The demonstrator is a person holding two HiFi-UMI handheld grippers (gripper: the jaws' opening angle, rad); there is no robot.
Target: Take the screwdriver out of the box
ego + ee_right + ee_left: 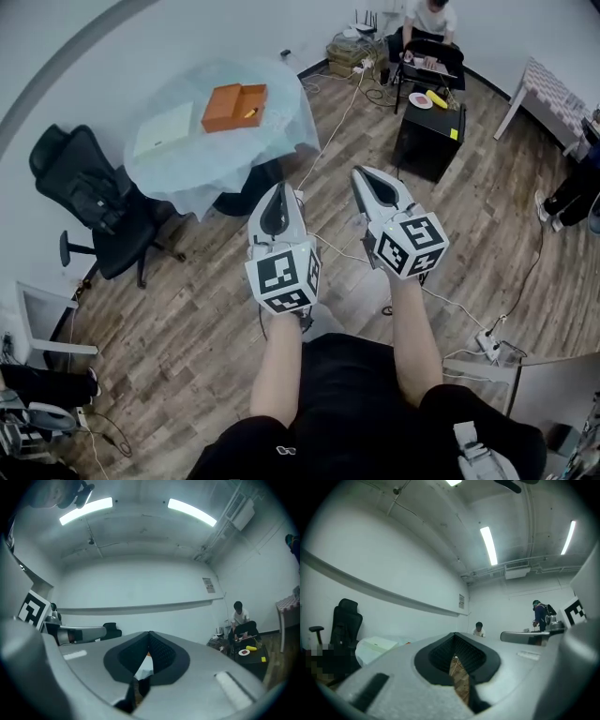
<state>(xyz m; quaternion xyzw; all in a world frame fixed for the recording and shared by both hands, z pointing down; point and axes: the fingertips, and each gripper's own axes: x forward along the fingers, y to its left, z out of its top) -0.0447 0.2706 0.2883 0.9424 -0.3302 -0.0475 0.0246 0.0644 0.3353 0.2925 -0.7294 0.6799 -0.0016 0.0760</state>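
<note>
Screwdriver (250, 112) lies in the open orange box (234, 106) on the draped surface (187, 159) at upper left, well apart from the left tool (278, 186) and right tool (360, 172), both level above the floor (187, 337), jaws together, empty.

- Bright, even, cool light from long ceiling strips (489, 544), which glare white in both gripper views
- Heavy fisheye bend: wall (94, 56) and wooden floor (187, 347) curve; gripper views blacken at the corners
- Up close, left gripper (455, 637) and right gripper (150, 634) loom soft, unfocused
- Floor shadows faint, soft-edged
</note>
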